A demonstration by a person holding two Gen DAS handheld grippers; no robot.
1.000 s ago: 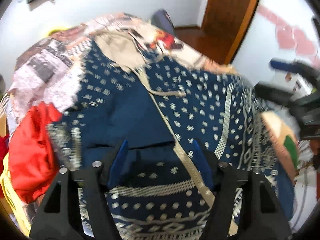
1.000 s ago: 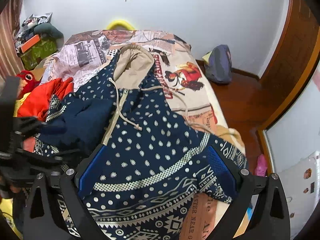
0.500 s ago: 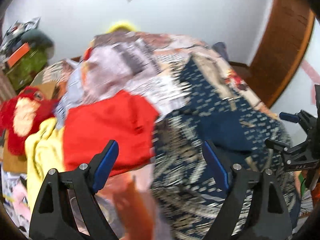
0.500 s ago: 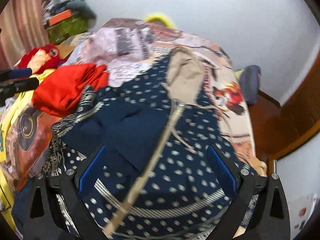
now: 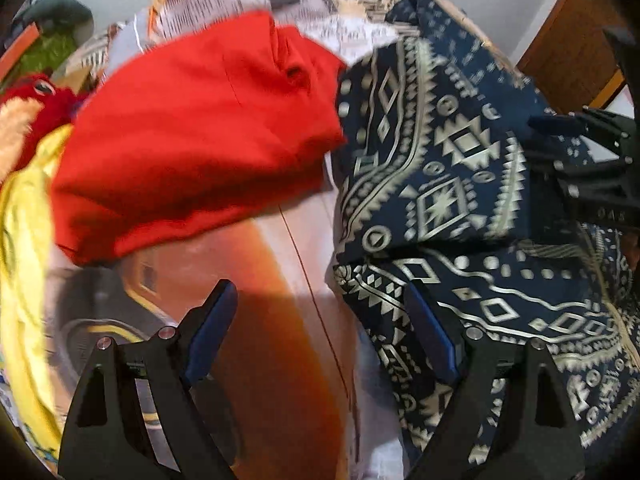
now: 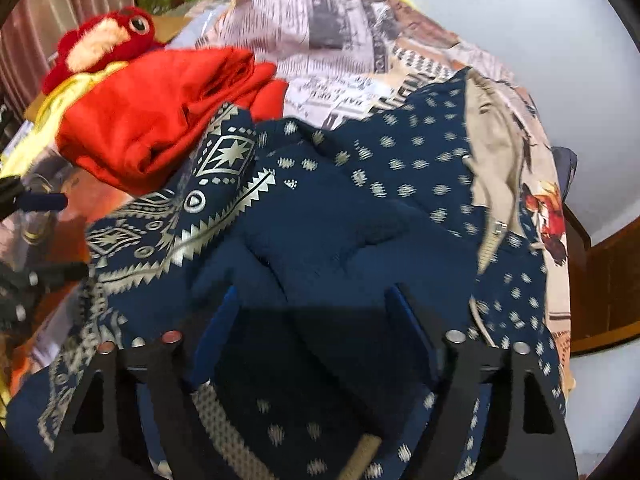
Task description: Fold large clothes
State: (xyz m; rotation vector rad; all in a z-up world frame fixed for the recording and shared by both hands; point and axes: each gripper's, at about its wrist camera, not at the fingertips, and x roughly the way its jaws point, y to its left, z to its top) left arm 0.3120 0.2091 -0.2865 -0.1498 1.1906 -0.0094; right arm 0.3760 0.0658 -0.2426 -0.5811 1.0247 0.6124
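A navy hoodie [image 6: 360, 216] with cream dots and patterned bands lies on the bed, one sleeve [image 6: 224, 160] folded across the body. Its beige-lined hood [image 6: 492, 128] points to the far end. The hoodie's patterned hem and sleeve show in the left wrist view [image 5: 448, 152]. My left gripper [image 5: 316, 320] is open and empty, low over the bedsheet just left of the hoodie's hem edge. My right gripper [image 6: 312, 316] is open, its fingers [image 6: 408, 320] down over the hoodie's dark folded middle; it also shows in the left wrist view [image 5: 592, 160] at the right.
A red garment [image 5: 192, 132] lies bunched left of the hoodie, over yellow cloth [image 5: 24, 260]. A red plush toy [image 6: 104, 40] sits at the bed's far left. The printed bedsheet [image 6: 328, 40] spreads behind. A wooden door frame [image 6: 600, 280] stands at the right.
My left gripper has swung off the hoodie's front to its left hem edge and dropped low over the sheet. My right gripper has come down onto the hoodie's middle.
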